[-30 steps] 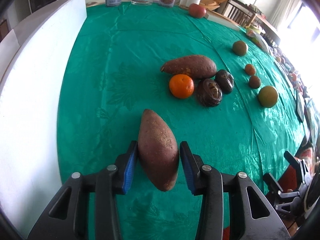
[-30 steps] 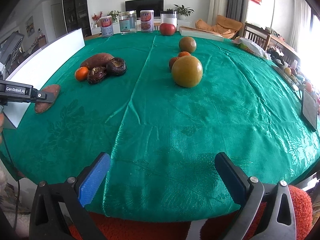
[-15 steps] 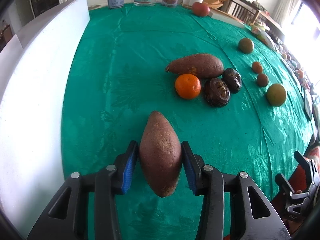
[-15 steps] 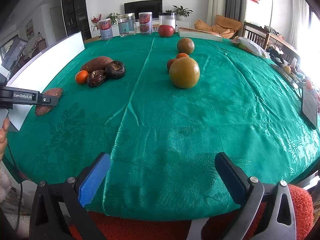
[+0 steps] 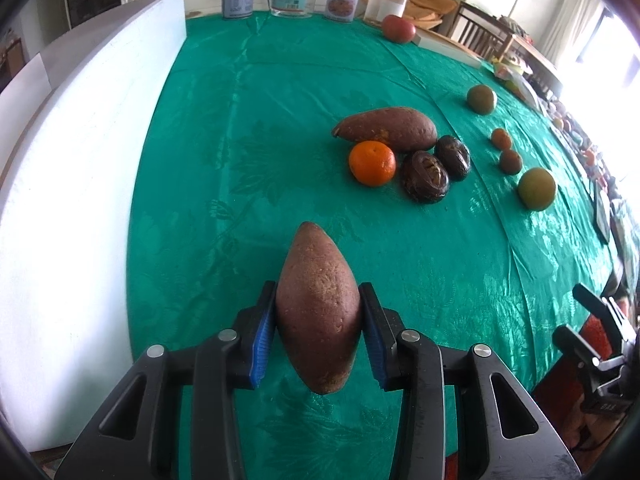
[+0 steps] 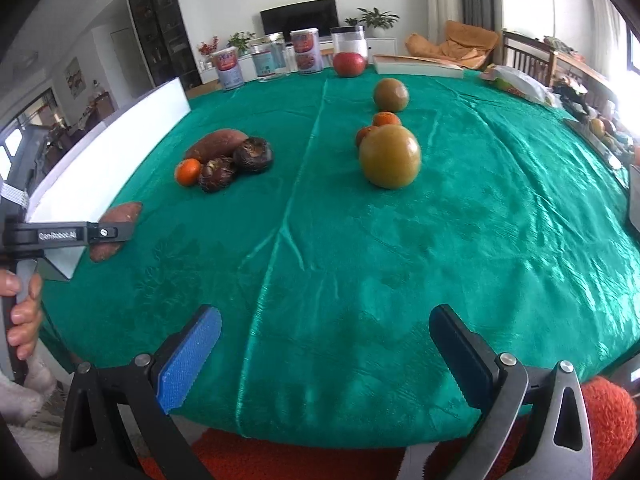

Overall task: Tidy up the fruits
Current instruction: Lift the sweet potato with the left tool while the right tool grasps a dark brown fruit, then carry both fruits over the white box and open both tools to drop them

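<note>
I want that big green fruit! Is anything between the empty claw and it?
No. In the right wrist view, only bare green tablecloth lies between the right claw and the big green fruit.

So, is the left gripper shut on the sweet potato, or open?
Shut on it. The left gripper has both blue fingers pressed against the sides of the sweet potato.

Emerald tablecloth (image 5: 260,128), faint leaf pattern; reddish-brown sweet potato (image 5: 318,308); bright orange tangerine (image 5: 372,162); blue pads (image 6: 188,360).
</note>
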Motion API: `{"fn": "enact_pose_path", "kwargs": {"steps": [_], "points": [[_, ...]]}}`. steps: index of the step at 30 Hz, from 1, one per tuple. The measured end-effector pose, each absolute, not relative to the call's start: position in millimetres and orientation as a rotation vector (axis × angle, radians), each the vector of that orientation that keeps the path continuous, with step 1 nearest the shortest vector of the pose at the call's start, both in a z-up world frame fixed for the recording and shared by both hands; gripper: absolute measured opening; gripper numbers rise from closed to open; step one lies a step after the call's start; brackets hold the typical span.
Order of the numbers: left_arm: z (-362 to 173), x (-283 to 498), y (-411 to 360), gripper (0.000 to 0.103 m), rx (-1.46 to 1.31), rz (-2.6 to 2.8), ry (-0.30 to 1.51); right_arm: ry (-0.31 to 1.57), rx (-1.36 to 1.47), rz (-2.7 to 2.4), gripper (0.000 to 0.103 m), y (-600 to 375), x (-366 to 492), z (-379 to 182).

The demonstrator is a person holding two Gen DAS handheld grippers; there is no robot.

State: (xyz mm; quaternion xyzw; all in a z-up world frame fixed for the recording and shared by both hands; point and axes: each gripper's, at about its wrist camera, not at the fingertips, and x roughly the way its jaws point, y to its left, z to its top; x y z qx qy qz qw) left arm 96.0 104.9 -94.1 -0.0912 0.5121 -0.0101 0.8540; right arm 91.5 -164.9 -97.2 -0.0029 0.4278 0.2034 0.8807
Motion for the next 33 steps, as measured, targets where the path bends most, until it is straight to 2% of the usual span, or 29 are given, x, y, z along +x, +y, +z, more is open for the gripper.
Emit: {"fn": "enact_pose_path", "kwargs": {"steps": [3, 5, 7, 9, 14, 17, 18, 29, 33], "points": [[-97.0, 95.7, 102.9, 0.041, -0.187, -0.029, 1.081, 0.912, -0.106, 0.500, 0.101, -133.3, 127.3, -82.9], [-96.6, 94.9, 101.9, 0.041, -0.184, -0.030, 1.075, 0.963, -0.210, 0.555, 0.093, -105.4, 159.3, -84.5], [-96.3, 92.4, 103.7, 0.041, -0.206, -0.040, 1.075, 1.021, -0.298, 0.589, 0.079, -80.2, 189.8, -91.6], [-94.4, 89.7, 105.6, 0.041, -0.217, -0.044, 1.072, 1.059, -0.342, 0.604, 0.073, -62.7, 214.5, -97.3], [-93.1, 85.6, 108.8, 0.041, -0.223, -0.046, 1.072, 1.061, -0.364, 0.660, 0.071, -40.6, 244.9, -100.4], [-96.0, 86.8, 107.2, 0.041, -0.219, -0.050, 1.081, 1.084, -0.323, 0.702, 0.055, -39.5, 253.7, -99.5], [-96.4, 87.4, 106.1, 0.041, -0.216, -0.049, 1.081, 1.107, -0.312, 0.706, 0.041, -40.5, 255.3, -103.2], [-94.7, 90.5, 94.7, 0.041, -0.205, -0.064, 1.081, 1.137, -0.335, 0.701, 0.041, -38.8, 244.8, -110.3], [-81.8, 82.6, 93.3, 0.041, -0.204, -0.072, 1.048, 1.142, -0.249, 0.671, 0.040, -56.7, 237.4, -98.7]]}}
